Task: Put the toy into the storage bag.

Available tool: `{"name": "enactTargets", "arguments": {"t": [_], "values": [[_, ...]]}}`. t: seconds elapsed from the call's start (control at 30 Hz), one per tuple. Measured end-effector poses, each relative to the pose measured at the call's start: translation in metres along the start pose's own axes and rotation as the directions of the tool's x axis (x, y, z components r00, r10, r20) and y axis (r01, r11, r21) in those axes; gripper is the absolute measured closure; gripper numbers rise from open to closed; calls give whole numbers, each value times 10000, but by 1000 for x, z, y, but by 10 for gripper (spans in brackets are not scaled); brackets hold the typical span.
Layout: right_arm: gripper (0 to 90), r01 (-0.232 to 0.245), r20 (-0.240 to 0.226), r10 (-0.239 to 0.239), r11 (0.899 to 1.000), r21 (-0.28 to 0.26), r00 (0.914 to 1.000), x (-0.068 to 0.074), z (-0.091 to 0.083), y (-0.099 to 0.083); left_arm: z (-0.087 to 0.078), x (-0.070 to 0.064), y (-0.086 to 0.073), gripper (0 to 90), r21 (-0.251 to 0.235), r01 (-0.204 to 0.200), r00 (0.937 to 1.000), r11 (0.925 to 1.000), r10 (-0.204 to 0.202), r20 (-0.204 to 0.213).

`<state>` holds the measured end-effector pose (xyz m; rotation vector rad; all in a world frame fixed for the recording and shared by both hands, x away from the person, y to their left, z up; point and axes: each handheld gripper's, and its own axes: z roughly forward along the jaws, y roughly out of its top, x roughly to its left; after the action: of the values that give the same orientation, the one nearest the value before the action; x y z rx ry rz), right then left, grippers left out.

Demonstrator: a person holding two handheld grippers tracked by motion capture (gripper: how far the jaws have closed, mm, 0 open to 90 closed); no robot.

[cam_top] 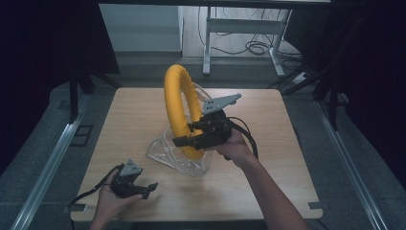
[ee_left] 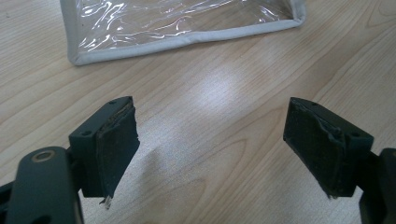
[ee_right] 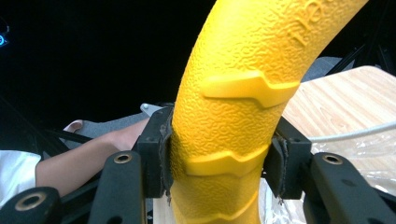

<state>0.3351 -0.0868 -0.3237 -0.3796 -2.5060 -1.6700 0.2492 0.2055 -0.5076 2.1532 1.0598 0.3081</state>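
Note:
A yellow textured ring (cam_top: 177,103) stands upright over a clear plastic pouch (cam_top: 177,155) in the middle of the wooden table (cam_top: 268,182). My right gripper (cam_top: 184,140) is shut on the ring's lower part; in the right gripper view both black pads press the yellow ring (ee_right: 233,140) from either side. My left gripper (cam_top: 148,189) rests near the table's front left edge, open, with bare wood between its pads (ee_left: 116,144). The pouch's grey-trimmed edge (ee_left: 187,39) lies a little beyond the left gripper (ee_left: 212,154).
A person's forearm (ee_right: 88,158) shows behind the ring in the right gripper view. Metal rails (cam_top: 48,167) run along both sides of the table. A desk frame with cables (cam_top: 249,43) stands on the floor beyond the far edge.

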Motion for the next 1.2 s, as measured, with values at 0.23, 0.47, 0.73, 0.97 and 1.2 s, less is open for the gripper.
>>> {"name": "enactTargets", "arguments": {"t": [0.23,0.47,0.73,0.97,1.2], "values": [[499,-268,18,268,9996,97,9996,-9,6,-11,0,0,0,176,8,1,10000,10000,-1,-22],[499,-177,-10,177,9996,209,9998,-12,13,-21,-1,0,0,176,1,2,10000,10000,-2,-22],[498,-419,-105,423,9983,410,9990,-15,18,-32,0,0,0,176,-24,-6,10000,10000,6,-19],[490,-600,22,599,9968,535,9982,-23,22,-46,0,0,0,176,-29,23,10000,10000,-23,-25],[464,-854,440,847,9963,133,9954,-31,14,-51,1,-1,0,176,44,-5,10000,10000,5,-16]]}}
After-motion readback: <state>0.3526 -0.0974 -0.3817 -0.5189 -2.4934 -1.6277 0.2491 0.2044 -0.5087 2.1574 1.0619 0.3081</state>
